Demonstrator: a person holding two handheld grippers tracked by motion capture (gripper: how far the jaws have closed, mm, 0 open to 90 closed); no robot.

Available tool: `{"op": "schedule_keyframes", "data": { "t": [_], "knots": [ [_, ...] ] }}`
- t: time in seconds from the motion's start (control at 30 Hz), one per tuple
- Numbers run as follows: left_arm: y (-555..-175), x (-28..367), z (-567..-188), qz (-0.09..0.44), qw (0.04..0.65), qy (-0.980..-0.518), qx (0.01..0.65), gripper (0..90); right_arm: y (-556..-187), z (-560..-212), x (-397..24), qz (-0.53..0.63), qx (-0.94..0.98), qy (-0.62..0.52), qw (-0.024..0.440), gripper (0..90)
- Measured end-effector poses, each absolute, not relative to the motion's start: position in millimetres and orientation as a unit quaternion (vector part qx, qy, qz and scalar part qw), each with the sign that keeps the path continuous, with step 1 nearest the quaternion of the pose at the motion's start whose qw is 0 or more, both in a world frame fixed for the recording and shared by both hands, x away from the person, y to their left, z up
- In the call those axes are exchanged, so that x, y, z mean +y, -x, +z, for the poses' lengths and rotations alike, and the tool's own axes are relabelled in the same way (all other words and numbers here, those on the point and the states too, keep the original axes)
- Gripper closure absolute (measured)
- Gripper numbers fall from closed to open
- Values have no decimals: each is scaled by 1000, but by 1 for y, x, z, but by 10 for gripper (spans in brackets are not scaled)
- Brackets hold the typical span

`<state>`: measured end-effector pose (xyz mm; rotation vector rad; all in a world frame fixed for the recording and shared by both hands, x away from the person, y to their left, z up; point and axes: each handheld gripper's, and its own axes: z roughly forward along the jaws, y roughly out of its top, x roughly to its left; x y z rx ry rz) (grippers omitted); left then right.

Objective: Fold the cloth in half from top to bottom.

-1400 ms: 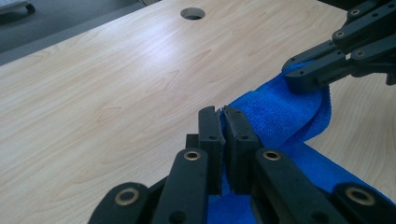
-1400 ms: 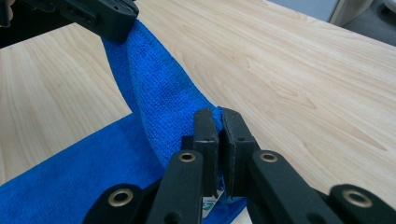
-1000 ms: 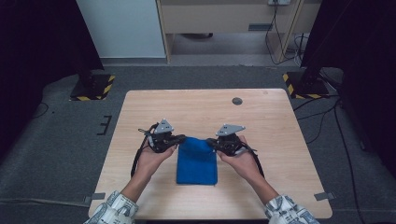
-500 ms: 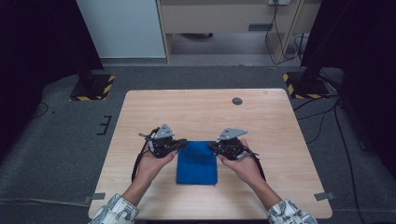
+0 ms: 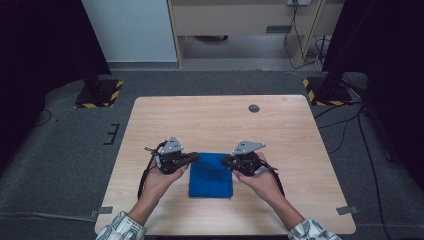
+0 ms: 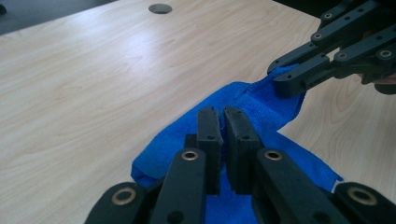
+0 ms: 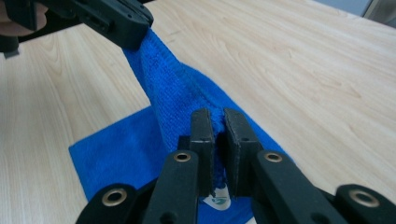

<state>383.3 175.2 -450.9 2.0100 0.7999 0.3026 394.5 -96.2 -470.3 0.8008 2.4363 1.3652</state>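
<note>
A blue cloth point(image 5: 211, 177) lies folded on the wooden table point(image 5: 215, 120) between the person's hands. My left gripper point(image 5: 195, 157) is shut on the cloth's far left corner. In the left gripper view its jaws point(image 6: 222, 112) pinch a raised ridge of the cloth point(image 6: 261, 105). My right gripper point(image 5: 225, 161) is shut on the far right corner, and in the right gripper view the jaws point(image 7: 215, 114) clamp the fabric point(image 7: 177, 93). The cloth's far edge is stretched and lifted between the two grippers. Each gripper view also shows the other gripper point(image 6: 289, 86) point(image 7: 135, 39) gripping the opposite end.
A small round dark cap point(image 5: 254, 108) sits in the table near its far edge. Black stands with yellow-striped bases point(image 5: 97, 95) point(image 5: 325, 90) rest on the floor beyond the far corners. Bare wood surrounds the cloth on all sides.
Both grippers have drifted slightly toward the person, drawing the cloth's far edge with them. Both still grip the cloth.
</note>
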Motion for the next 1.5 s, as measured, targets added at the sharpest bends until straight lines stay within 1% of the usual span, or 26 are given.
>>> {"op": "schedule_keyframes", "data": {
  "t": [0.27, 0.43, 0.63, 0.73, 0.93, 1.13, 1.5],
  "knots": [
    [-373, 175, -462, 116, 449, -826, 319, 844, -389, -484, -99, 452, 842, -273, 115, 813],
    [-374, 173, -472, 107, 440, -831, 323, 843, -387, -489, -102, 451, 841, -277, 111, 813],
    [-375, 173, -482, 108, 422, -839, 326, 836, -386, -494, -103, 447, 843, -278, 107, 807],
    [-376, 174, -485, 97, 426, -836, 331, 834, -385, -495, -102, 446, 844, -278, 107, 807],
    [-372, 173, -487, 92, 426, -838, 328, 814, -381, -497, -103, 443, 846, -277, 107, 800],
    [-370, 177, -490, 85, 430, -834, 335, 775, -377, -496, -105, 448, 843, -276, 106, 793],
    [-369, 177, -494, 82, 424, -838, 334, 803, -372, -498, -103, 448, 846, -272, 101, 796]
  ]
}}
